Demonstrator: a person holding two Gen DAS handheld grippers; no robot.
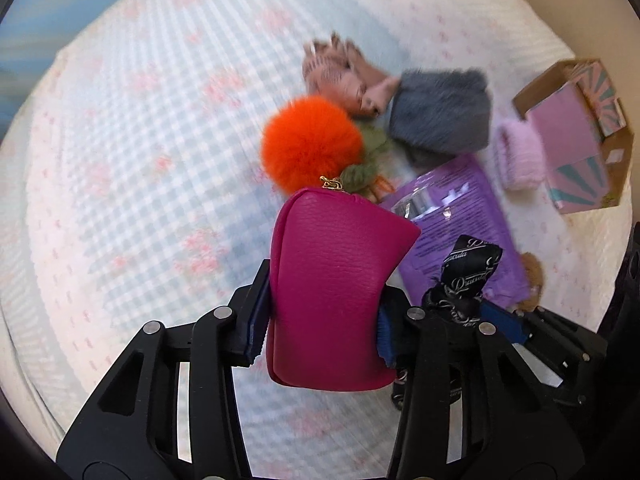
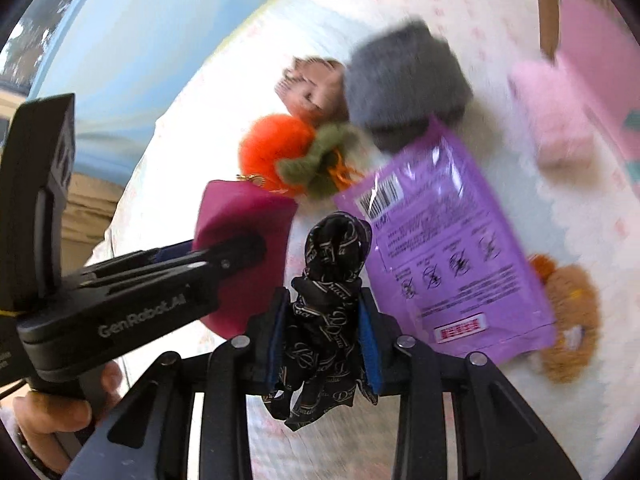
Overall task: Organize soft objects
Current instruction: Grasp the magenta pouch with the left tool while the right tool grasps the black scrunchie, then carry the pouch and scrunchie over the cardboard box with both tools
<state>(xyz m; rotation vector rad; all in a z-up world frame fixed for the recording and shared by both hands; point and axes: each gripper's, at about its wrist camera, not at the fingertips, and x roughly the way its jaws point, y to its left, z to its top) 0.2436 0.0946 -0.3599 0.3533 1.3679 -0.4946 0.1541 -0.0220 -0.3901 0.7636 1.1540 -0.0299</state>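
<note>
- The left tongs are clamped on a magenta pouch, held clear of the bed; an orange pom-pom hangs from the pouch's gold clasp.
- The right tongs are clenched on a black printed scarf, bunched between the blue pads, just beside the pouch.
- On the checked bedspread lie a grey furry bag, a pink-brown doll touching it, a purple packet, a green knitted piece and a brown plush toy partly under the packet.
- A pale pink fuzzy item rests against an open cardboard box near the bed's far right edge.
- A hand grips the left tool's handle.
</note>
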